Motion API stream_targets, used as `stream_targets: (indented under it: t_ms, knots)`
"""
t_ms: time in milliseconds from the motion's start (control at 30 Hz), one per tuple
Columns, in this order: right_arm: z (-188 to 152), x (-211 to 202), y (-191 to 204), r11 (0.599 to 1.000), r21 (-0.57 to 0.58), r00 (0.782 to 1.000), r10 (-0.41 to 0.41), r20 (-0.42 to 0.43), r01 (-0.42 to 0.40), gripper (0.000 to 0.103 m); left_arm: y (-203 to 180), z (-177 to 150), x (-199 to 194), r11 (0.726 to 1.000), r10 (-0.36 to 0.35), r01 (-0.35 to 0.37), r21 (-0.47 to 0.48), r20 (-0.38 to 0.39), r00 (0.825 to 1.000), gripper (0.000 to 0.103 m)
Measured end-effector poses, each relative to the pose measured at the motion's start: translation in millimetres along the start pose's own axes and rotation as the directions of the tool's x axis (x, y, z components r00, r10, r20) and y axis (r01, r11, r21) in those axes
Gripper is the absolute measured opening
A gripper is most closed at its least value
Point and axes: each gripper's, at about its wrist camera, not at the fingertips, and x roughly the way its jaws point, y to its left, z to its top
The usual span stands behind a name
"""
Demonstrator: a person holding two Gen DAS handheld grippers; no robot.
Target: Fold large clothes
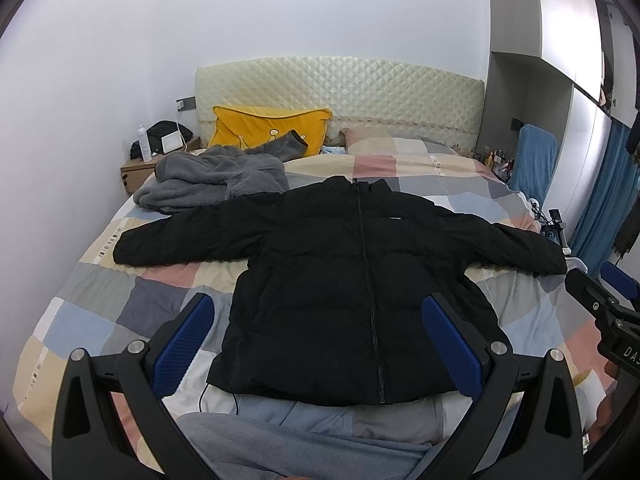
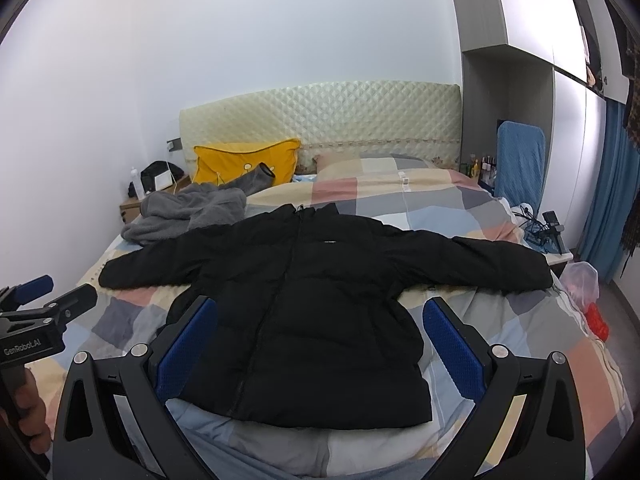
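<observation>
The black jacket [image 1: 352, 280] lies flat, zipped, sleeves spread across the bed [image 1: 88, 320]. Both the left gripper [image 1: 316, 336] and right gripper [image 2: 320, 340] hover spread wide, empty. Folding hasn't begun; a sleeve probably needs grasping first.

Plain white walls [image 1: 280, 12] meet a cream quilted headboard [image 1: 340, 92] — grey wardrobe [image 2: 520, 120] and blue curtain [image 2: 608, 184] at right, wooden nightstand [image 1: 136, 170] at left.
</observation>
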Motion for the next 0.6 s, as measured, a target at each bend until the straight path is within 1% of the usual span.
stream_targets:
  t_ms: [333,600]
  knots:
    - [2,6,-6,1.000,0.002,1.000,-0.005,-0.011,0.005,0.103,-3,3,7,1.000,-0.004,0.003,-0.006,-0.013,1.000,0.103]
    - [15,17,-17,1.000,0.010,1.000,0.006,-0.007,-0.006,0.103,-9,21,10,1.000,0.000,0.000,-0.015,-0.004,1.000,0.103]
